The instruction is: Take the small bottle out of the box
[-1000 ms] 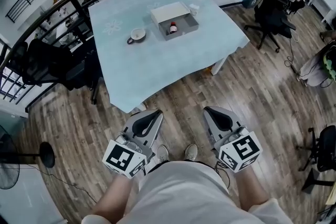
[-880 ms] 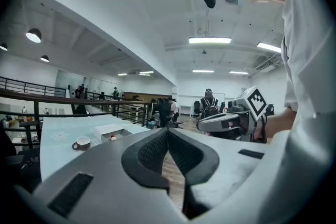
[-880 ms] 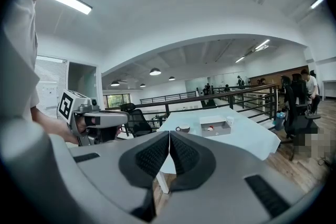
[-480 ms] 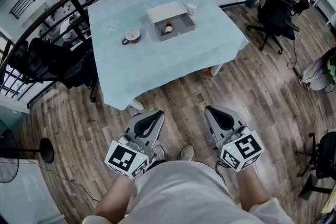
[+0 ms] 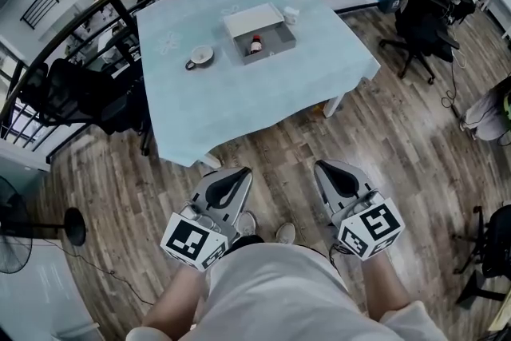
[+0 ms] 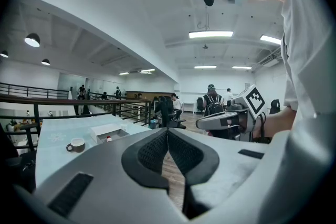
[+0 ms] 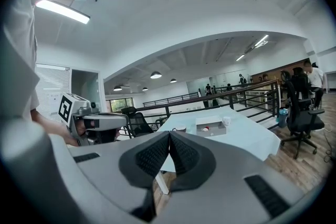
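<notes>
The left gripper (image 5: 231, 176) and right gripper (image 5: 330, 172) were closed and empty, far from the small bottle (image 5: 255, 45), which seemed to lie in the box (image 5: 279, 41), so a rushed grab might miss.

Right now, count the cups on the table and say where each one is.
2. A larger cup stands on the table, left of the box in the head view. A smaller white cup stands by the box's far right corner. None seems hidden.
</notes>
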Available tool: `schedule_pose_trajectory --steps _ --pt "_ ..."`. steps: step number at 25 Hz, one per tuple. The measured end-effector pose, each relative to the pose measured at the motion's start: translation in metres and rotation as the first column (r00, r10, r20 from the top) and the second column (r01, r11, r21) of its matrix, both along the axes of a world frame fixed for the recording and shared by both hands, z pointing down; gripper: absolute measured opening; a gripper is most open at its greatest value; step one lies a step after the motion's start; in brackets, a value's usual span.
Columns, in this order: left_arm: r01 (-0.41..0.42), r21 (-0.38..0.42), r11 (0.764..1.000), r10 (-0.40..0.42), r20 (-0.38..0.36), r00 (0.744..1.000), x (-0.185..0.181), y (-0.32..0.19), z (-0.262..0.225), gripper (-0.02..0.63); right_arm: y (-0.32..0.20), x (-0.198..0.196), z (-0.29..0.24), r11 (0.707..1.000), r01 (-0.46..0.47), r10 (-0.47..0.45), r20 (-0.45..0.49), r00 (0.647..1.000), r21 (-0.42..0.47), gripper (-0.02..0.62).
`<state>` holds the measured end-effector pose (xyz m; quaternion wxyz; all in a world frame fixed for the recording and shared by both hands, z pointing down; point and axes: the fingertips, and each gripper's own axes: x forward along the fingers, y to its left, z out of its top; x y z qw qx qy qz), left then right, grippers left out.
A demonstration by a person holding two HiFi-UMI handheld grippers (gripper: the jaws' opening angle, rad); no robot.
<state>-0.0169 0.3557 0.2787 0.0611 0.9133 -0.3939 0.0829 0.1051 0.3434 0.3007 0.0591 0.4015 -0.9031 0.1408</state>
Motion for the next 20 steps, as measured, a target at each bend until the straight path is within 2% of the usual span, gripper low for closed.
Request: schedule_pose_trajectory --steps 10,20 --pt "-0.011 0.006 1.0 0.011 -0.007 1.0 0.005 -0.007 0.001 0.021 -0.003 0.011 0.003 1.0 -0.026 0.026 -0.006 1.0 -0.002 0.021" --pt "-0.033 -0.007 0.999 0.032 -0.044 0.998 -0.003 -0.036 0.015 0.021 -0.026 0.004 0.012 0.999 -0.051 0.051 -0.044 0.998 -0.017 0.021"
